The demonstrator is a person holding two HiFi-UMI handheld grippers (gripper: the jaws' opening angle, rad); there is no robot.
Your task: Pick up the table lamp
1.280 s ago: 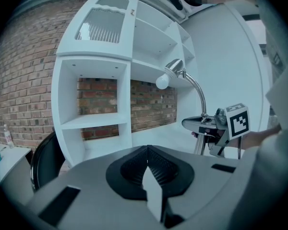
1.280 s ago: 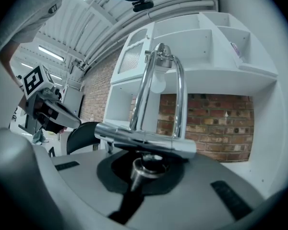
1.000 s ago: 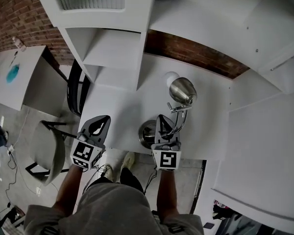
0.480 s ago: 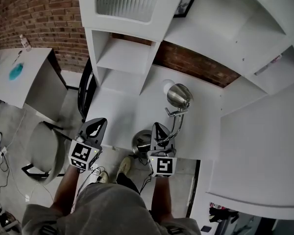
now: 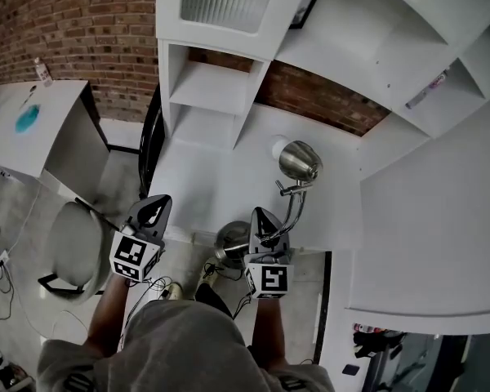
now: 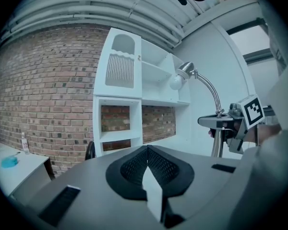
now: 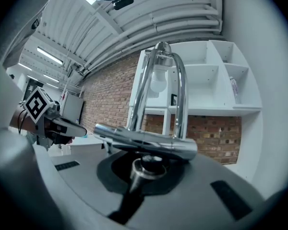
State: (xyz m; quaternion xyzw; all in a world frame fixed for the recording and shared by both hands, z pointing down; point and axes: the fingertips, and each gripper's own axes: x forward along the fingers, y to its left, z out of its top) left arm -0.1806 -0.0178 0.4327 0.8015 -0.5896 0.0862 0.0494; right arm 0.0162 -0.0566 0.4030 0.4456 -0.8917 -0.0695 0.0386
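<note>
The chrome table lamp has a dome shade (image 5: 300, 160), a curved neck and a round base (image 5: 231, 239). My right gripper (image 5: 261, 221) is shut on its upright stem (image 7: 146, 170) just below the crossbar (image 7: 144, 140). The base hangs off the desk's front edge, above the floor. In the left gripper view the lamp's shade (image 6: 186, 71) and bulb (image 6: 175, 83) stand high at right, above the right gripper (image 6: 230, 123). My left gripper (image 5: 153, 212) hovers to the lamp's left, shut (image 6: 146, 159) with nothing between its pads.
The white desk (image 5: 204, 182) runs back to a brick wall, with a white shelf unit (image 5: 200, 88) above it. A grey chair (image 5: 73, 251) and a small white table (image 5: 33, 129) stand at left. A white wall panel (image 5: 425, 235) closes the right side.
Both grippers have drawn back toward me and risen. The lamp has come with the right gripper, its base moving from the desk top to beyond the front edge.
</note>
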